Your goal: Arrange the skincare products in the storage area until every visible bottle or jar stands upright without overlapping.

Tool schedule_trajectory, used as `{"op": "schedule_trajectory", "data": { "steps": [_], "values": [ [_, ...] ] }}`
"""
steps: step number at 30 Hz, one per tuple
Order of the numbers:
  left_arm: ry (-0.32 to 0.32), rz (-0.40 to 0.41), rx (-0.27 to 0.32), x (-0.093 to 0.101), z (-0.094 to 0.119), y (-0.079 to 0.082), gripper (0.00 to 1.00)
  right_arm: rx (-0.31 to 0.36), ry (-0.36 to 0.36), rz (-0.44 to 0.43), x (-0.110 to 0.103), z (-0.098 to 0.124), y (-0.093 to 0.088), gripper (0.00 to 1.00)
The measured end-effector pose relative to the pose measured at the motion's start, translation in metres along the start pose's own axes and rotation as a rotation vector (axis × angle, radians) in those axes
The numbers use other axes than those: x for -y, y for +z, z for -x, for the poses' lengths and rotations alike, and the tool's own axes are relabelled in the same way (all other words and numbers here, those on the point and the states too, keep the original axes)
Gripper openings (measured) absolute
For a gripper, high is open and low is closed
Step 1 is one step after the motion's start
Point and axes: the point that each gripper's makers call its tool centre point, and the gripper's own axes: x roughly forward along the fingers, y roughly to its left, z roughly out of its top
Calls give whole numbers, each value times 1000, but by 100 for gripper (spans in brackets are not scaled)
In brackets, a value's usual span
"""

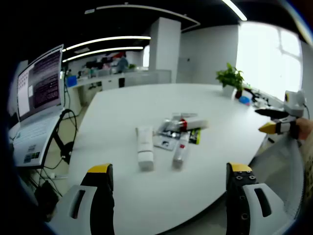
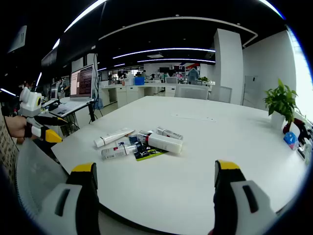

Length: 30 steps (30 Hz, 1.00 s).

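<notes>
While both the left gripper (image 1: 168,183) and right gripper (image 2: 154,181) are hovering wide open and empty, the skincare tubes (image 2: 139,142) are lying toppled, overlapping, mid-table (image 1: 146,205), awaiting uprighting.

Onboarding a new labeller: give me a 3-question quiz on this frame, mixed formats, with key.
1. True or false: the products on the table are standing upright.
2. Multiple choice: the left gripper is A) shut on a tube, B) open above the table, C) shut and empty.
3. Fill in: at the table's far edge stands a potted ____.

Key: 1 false, they all lie flat in a loose cluster. 2 B. 3 plant.
</notes>
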Motion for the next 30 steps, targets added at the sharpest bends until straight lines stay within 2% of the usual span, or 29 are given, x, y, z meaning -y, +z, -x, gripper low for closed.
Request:
{"op": "schedule_trajectory", "data": {
  "steps": [24,30],
  "values": [
    [-1,0,-17,-1,-1,-3,92,-3,-2,4,2,-1,-1,100],
    [-2,-5,-25,0,-1,-4,92,-4,-1,6,1,-1,-1,97]
  ]
}}
